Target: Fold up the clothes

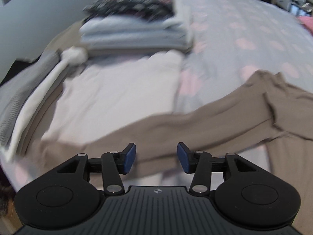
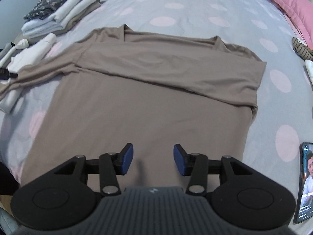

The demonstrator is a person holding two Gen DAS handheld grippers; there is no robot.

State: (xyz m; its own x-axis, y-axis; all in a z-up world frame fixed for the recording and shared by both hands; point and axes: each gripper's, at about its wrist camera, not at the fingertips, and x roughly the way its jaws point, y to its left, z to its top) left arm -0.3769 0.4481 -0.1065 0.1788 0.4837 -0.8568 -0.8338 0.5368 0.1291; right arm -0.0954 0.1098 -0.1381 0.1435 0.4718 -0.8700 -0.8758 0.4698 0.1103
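A taupe long-sleeved shirt (image 2: 137,107) lies flat on the bed. One sleeve is folded across its chest, and the other sleeve (image 2: 45,68) stretches out to the left. My right gripper (image 2: 153,159) hovers over the shirt's lower part, open, with nothing between its blue pads. In the left wrist view the outstretched sleeve (image 1: 195,121) runs across the picture, over a folded pale garment (image 1: 117,98). My left gripper (image 1: 156,159) stands open just above that sleeve, holding nothing.
A stack of folded clothes (image 2: 50,13) with a dark patterned piece on top sits at the far left of the grey, pink-dotted bedsheet (image 2: 195,5). A phone (image 2: 306,182) lies at the right edge, with a striped garment (image 2: 301,48) and a pink quilt (image 2: 293,4) beyond it.
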